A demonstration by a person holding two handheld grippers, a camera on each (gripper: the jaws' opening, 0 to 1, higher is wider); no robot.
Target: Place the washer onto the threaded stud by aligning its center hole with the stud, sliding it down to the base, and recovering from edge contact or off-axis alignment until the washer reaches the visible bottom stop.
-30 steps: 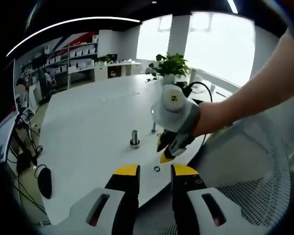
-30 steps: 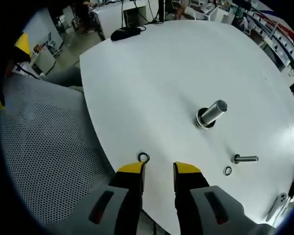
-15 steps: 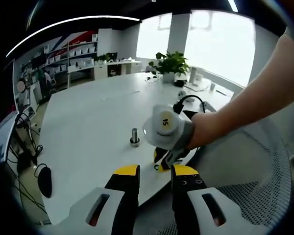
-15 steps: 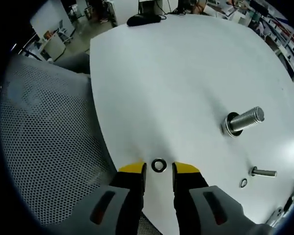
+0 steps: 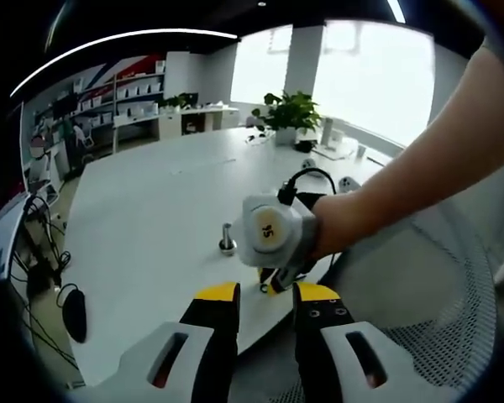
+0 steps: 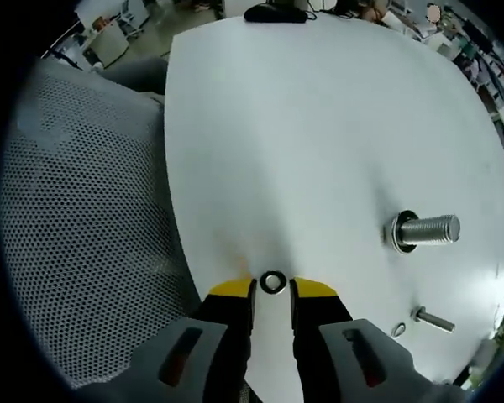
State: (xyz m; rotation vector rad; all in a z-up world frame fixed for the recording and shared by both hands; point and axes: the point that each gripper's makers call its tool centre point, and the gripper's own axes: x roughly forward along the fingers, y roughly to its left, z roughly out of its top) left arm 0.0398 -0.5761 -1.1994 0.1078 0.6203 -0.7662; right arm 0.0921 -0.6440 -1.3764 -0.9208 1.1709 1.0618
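right gripper view: the right gripper [image 6: 272, 288] points down at the white table [image 6: 319, 134], close to its curved near edge.
washer: a small metal washer [image 6: 273, 282] lies flat on the table, right between the two yellow fingertips [image 6: 232, 289], about level with their ends.
finger state, right: narrowed around the washer; whether the pads already touch its rim cannot be told, and it rests on the table.
threaded stud: the large threaded stud [image 6: 424, 229] stands on the table well beyond and to the right of the fingertips, a ring at its base.
other hardware: a smaller bolt [image 6: 433, 320] and a second small washer [image 6: 398, 330] lie right of the fingers, near each other.
chair: a grey mesh chair [image 6: 84, 210] sits left of the fingers, beyond the table edge.
left gripper view: the left gripper [image 5: 265, 291] has its yellow tips apart with a clear gap, holding nothing.
ahead of left fingers: the right gripper [image 5: 272, 281], held in a person's hand [image 5: 344, 227], tips touching down on the table [image 5: 143, 218] just beyond the left tips; the washer itself is too small to make out there.
stud from left: the threaded stud [image 5: 227, 238] stands further out, slightly left of the left fingers.
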